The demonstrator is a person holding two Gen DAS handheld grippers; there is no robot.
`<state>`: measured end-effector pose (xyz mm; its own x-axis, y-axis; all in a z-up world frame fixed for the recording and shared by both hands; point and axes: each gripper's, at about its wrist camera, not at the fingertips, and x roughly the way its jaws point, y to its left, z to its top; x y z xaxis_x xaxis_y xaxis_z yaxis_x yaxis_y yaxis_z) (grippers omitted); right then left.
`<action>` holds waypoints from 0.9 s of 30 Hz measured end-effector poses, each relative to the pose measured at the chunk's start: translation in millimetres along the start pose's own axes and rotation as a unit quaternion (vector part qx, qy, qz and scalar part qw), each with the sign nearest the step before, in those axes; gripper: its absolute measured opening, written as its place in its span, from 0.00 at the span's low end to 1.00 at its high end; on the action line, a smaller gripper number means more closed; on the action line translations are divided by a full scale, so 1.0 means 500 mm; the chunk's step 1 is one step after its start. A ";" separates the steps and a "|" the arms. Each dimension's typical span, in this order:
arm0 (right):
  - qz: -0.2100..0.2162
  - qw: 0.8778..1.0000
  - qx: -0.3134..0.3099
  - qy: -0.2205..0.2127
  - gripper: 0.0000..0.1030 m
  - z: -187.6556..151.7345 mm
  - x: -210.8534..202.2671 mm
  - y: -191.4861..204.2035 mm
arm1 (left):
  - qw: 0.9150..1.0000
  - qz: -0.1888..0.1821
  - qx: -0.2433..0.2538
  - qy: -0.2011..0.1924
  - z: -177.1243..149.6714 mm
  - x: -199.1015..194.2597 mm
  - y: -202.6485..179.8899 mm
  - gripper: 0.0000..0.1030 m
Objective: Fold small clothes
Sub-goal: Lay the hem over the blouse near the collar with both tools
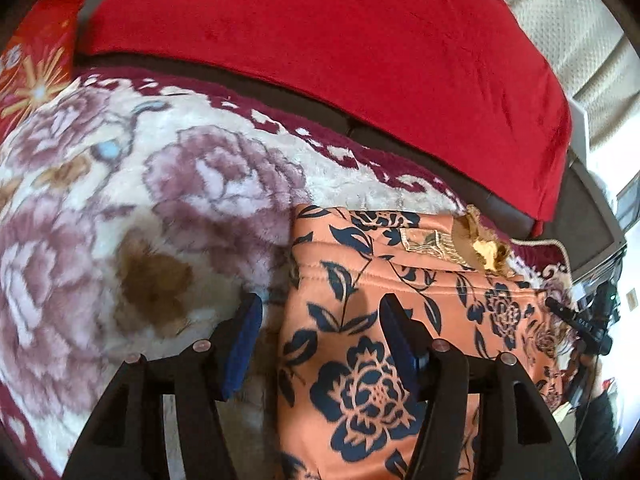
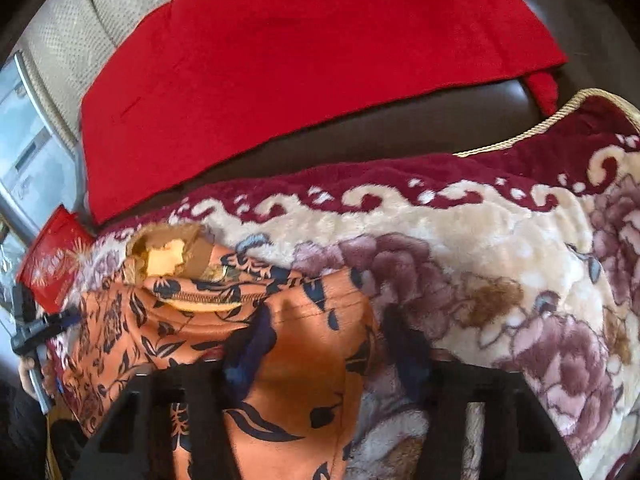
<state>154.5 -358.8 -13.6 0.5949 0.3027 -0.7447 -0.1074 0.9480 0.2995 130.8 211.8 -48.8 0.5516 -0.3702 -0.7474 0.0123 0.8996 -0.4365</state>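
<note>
An orange garment with a navy flower print lies partly folded on a plush cream-and-mauve floral blanket. My left gripper is open, its jaws straddling the garment's left edge, holding nothing. In the right wrist view the garment lies at lower left with a gold trimmed collar at its far end. My right gripper is open over the garment's right edge, one finger on the cloth side, the other over the blanket. The other gripper shows at the far left.
A red cloth covers the dark sofa back behind the blanket. A red cushion with gold print sits at the left end. Pale curtains and a window are to the side.
</note>
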 end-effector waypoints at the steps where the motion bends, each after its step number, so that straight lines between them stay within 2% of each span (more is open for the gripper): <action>1: -0.003 1.000 -0.004 0.001 0.32 0.002 -0.004 0.010 | 1.000 0.000 0.001 0.003 0.004 0.006 -0.001 0.59; 2: -0.006 1.000 -0.006 0.006 0.30 0.003 0.003 0.012 | 1.000 0.002 0.003 0.004 0.008 0.011 -0.003 0.44; 3: -0.010 1.000 -0.009 0.014 0.22 0.004 0.009 0.014 | 1.000 0.013 0.010 0.006 0.013 0.013 -0.006 0.24; 4: -0.015 1.000 -0.013 0.016 0.16 0.006 0.012 0.014 | 0.999 0.026 0.019 0.008 0.016 0.014 -0.010 0.19; 6: -0.022 0.999 -0.023 0.015 0.09 0.005 0.008 0.020 | 0.998 0.039 0.042 0.000 0.018 0.010 -0.021 0.06; 8: -0.030 0.999 -0.033 0.010 0.08 0.005 -0.004 0.024 | 0.996 0.049 0.071 -0.006 0.018 0.003 -0.039 0.05; 12: -0.046 0.998 -0.043 -0.019 0.07 0.011 -0.042 0.033 | 0.992 0.054 0.106 -0.050 0.033 -0.041 -0.074 0.04; 16: -0.055 0.995 -0.049 -0.066 0.07 0.024 -0.108 0.045 | 0.985 0.052 0.133 -0.100 0.077 -0.089 -0.115 0.04; 19: -0.059 0.993 -0.043 -0.093 0.07 0.047 -0.138 0.043 | 0.981 0.057 0.142 -0.116 0.117 -0.079 -0.131 0.04; 22: -0.061 0.993 -0.019 -0.095 0.07 0.071 -0.121 0.020 | 0.985 0.066 0.127 -0.095 0.148 -0.023 -0.120 0.04; 23: -0.056 0.995 -0.010 -0.080 0.07 0.078 -0.098 0.010 | 0.986 0.073 0.120 -0.086 0.151 0.000 -0.113 0.04; 25: -0.061 0.996 -0.001 -0.060 0.07 0.075 -0.045 -0.007 | 0.989 0.089 0.110 -0.043 0.147 0.069 -0.091 0.05; 27: -0.045 0.999 0.018 -0.007 0.10 0.061 0.023 -0.029 | 0.988 0.116 0.106 -0.005 0.135 0.124 -0.074 0.08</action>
<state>187.1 -372.1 -8.3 0.6115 0.2151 -0.7614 -0.0243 0.9670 0.2537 220.7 171.3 -45.4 0.5677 -0.1471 -0.8099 0.0585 0.9886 -0.1386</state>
